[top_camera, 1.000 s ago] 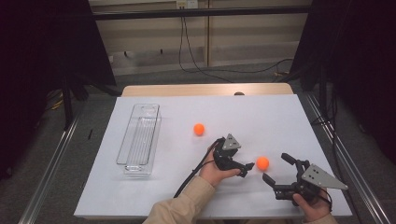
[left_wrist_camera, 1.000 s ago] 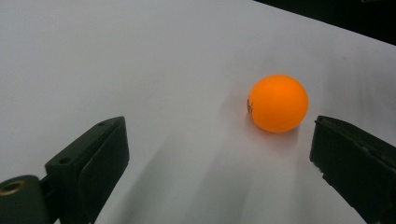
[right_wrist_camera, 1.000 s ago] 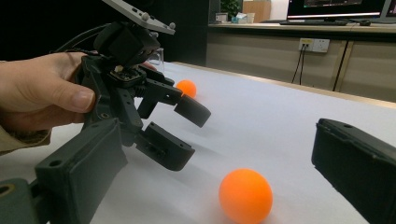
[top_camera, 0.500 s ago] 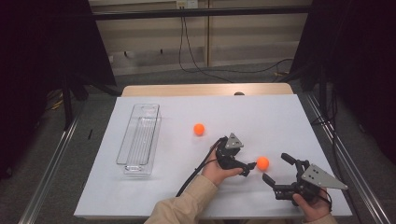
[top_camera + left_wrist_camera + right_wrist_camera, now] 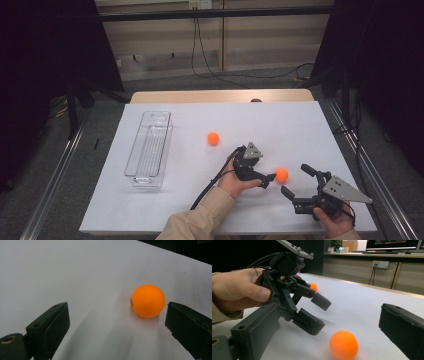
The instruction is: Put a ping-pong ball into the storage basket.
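Note:
An orange ball (image 5: 281, 174) rests on the white table top (image 5: 300, 130), right of the middle near the front. My left gripper (image 5: 266, 180) is open just left of it. In the left gripper view the ball (image 5: 148, 300) lies between the jaws, close to the right one. My right gripper (image 5: 295, 180) stands open a little to the right of the ball and nearer the front, pointing at it. Its view has the ball (image 5: 344, 344) low between its jaws and the left gripper (image 5: 317, 312) behind it. A second orange ball (image 5: 213, 138) lies farther back, apart from both grippers.
A clear plastic tray (image 5: 148, 147), long and narrow, stands at the left of the table with nothing in it. The left gripper's cable (image 5: 210, 187) trails toward the front edge. Metal rails run along both sides of the table.
My left gripper has edged slightly right toward the near ball. Both balls and the right gripper have stayed where they were.

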Motion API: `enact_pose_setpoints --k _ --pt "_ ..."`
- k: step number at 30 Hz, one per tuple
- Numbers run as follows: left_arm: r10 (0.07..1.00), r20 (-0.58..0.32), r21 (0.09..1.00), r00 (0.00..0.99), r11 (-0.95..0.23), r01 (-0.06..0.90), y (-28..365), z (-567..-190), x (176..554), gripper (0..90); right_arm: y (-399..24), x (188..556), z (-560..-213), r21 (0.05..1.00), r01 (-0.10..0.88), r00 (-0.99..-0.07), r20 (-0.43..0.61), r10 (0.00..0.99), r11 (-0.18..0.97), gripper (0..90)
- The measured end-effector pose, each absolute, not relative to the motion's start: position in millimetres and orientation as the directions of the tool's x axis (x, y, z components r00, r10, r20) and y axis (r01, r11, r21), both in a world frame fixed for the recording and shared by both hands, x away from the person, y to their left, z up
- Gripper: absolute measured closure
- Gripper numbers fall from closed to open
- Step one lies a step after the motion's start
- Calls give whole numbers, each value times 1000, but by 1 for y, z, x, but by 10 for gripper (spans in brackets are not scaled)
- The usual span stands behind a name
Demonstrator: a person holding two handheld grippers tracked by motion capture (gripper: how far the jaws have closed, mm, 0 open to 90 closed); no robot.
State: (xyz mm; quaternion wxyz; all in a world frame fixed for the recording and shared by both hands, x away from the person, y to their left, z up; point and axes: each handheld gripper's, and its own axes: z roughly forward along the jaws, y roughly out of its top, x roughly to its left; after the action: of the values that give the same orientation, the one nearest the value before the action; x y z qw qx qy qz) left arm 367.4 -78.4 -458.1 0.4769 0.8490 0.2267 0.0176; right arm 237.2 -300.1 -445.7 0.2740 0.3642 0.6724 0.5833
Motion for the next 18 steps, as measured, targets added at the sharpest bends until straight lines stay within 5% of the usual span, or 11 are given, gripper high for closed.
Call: enact_pose_setpoints --k 18 --pt "398 -197 814 896 -442 376 -84 -459 367 58 -300 237 -446 984 169 -586 55 809 56 20"
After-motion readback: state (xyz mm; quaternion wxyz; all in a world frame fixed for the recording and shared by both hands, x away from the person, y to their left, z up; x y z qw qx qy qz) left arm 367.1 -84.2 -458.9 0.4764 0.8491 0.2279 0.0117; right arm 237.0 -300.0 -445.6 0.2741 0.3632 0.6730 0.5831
